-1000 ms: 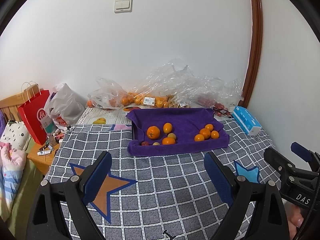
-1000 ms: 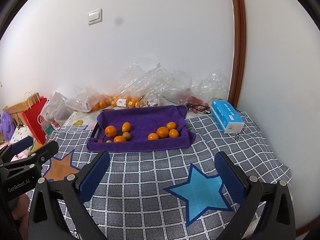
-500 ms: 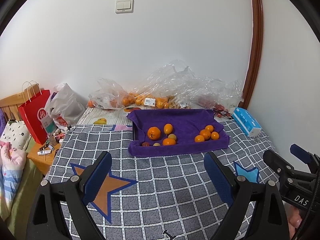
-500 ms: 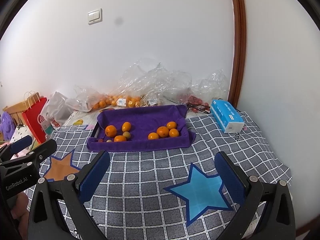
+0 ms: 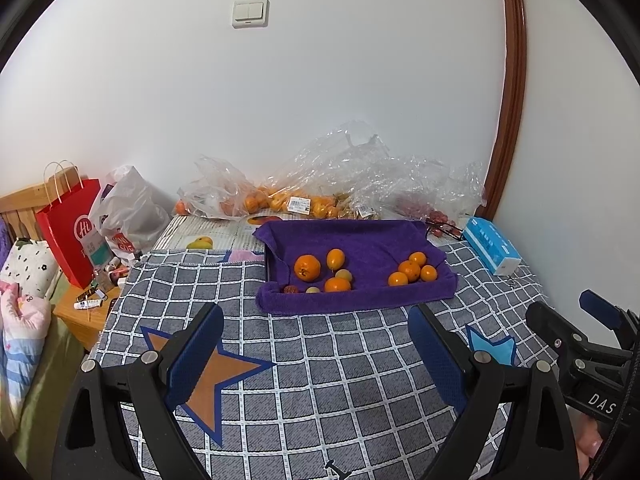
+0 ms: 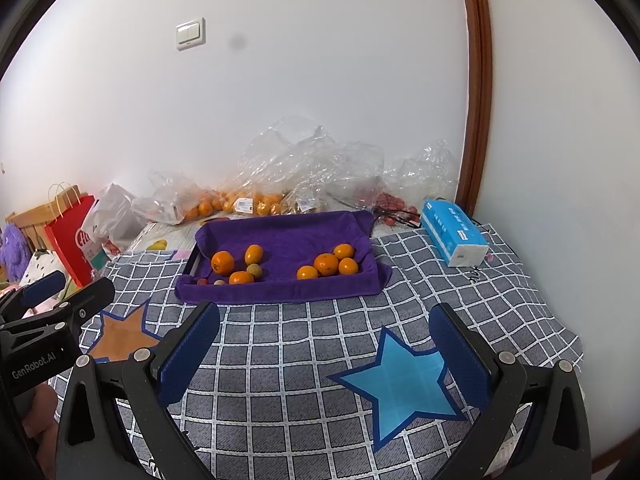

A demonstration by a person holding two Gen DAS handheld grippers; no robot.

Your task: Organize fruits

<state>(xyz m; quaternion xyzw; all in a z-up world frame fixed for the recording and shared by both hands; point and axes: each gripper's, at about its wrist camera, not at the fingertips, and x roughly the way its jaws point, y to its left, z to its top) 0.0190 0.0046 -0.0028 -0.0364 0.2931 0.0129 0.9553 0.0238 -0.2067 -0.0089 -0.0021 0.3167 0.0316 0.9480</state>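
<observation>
A tray lined with a purple towel sits on the checked cloth ahead of both grippers. Its left side holds a large orange, an oval orange fruit, a flat orange, a pale green fruit and small reddish ones. Its right side holds a cluster of small oranges. My left gripper hangs open over the cloth, short of the tray, with nothing between its fingers. My right gripper is likewise open and empty.
Clear plastic bags of oranges and other fruit lie along the wall behind the tray. A blue tissue pack sits right of the tray. A red paper bag and a grey bag stand at the left, beside a wooden nightstand.
</observation>
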